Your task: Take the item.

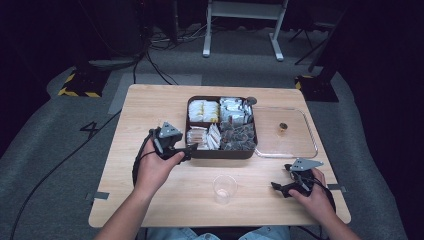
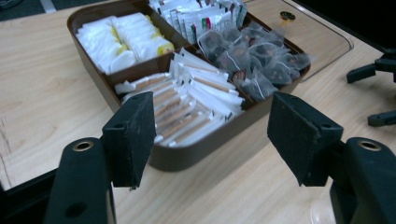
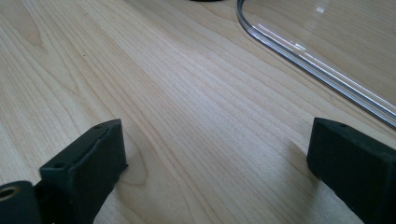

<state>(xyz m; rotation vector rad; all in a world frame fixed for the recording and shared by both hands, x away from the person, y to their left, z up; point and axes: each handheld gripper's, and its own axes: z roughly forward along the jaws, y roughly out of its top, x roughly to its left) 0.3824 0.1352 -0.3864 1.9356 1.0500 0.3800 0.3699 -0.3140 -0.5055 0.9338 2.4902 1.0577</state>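
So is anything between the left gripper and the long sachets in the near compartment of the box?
Nothing visible. The left gripper is open and empty, facing the long sachets over the brown box's near wall, which is the only edge to clear.

You had two tongs, left (image 1: 189,148) and right (image 1: 278,187), one four-compartment box (image 1: 222,152) beside the left, one clear cup (image 1: 224,188) between them, one clear lid (image 1: 285,151) above the right.

A brown four-compartment box (image 2: 196,154) lies flat mid-table, its near-left compartment full of white-wrapped sticks (image 2: 187,102).
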